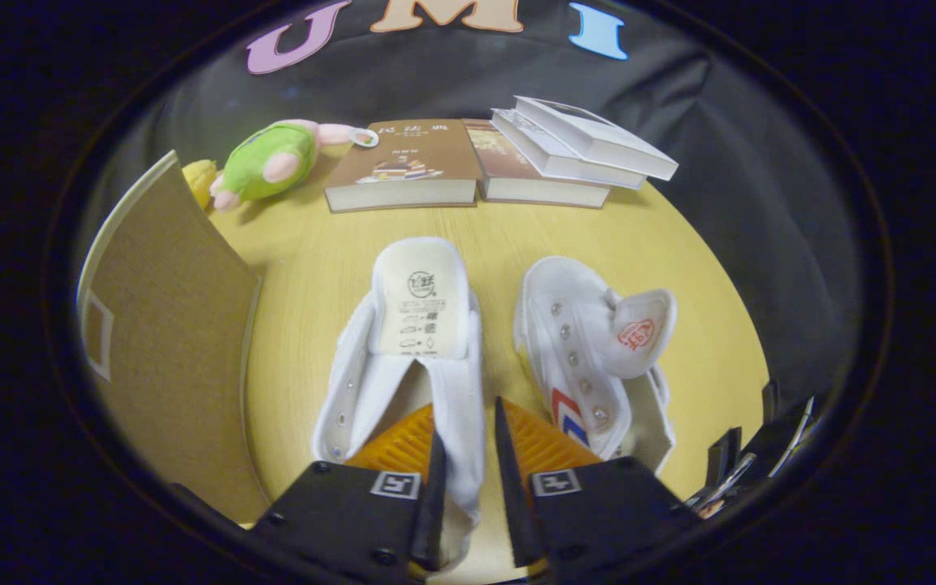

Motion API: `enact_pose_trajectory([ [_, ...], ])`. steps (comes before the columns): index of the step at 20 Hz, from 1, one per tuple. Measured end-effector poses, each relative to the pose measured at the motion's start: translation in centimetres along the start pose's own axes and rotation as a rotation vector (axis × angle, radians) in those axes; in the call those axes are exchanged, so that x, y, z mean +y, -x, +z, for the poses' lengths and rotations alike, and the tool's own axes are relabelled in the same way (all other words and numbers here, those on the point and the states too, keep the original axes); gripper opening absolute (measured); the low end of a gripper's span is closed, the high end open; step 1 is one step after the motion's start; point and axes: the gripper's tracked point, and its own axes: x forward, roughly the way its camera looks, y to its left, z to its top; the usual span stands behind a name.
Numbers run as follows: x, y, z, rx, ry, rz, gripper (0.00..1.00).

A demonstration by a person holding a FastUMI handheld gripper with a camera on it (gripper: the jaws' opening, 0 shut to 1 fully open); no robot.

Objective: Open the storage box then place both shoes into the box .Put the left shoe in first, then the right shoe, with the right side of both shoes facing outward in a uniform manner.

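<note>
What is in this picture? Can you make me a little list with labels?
tongs: nearly closed on the side wall of the left shoe; full pinch unclear
left shoe: white, tongue flipped forward
right shoe: white, beside it, red and blue stripes
storage box: brown panel standing beside the left shoe
books: beyond the shoes, two flat, two stacked
plush toy: green and pink, beside the books
table: yellow wood

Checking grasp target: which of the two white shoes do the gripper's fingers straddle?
The shoe nearer the brown box, tongue flipped forward: the gripper pinches its side wall. The striped shoe lies apart, beside the books' side.
</note>
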Motion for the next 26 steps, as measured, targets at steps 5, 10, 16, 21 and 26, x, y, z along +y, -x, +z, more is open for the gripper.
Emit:
enact_pose_trajectory([
  [5, 0.0, 0.4, 0.4, -0.028, -0.011, -0.004, 0.11],
  [10, -0.1, 1.1, 0.7, -0.052, -0.065, -0.009, 0.07],
  [16, -1.6, 4.4, 3.1, -0.098, 0.005, -0.109, 0.07],
  [21, -2.2, 12.4, 8.4, -0.288, -0.024, -0.162, 0.07],
  [26, 2.2, 19.7, 13.1, -0.503, -0.149, 0.015, 0.07],
])
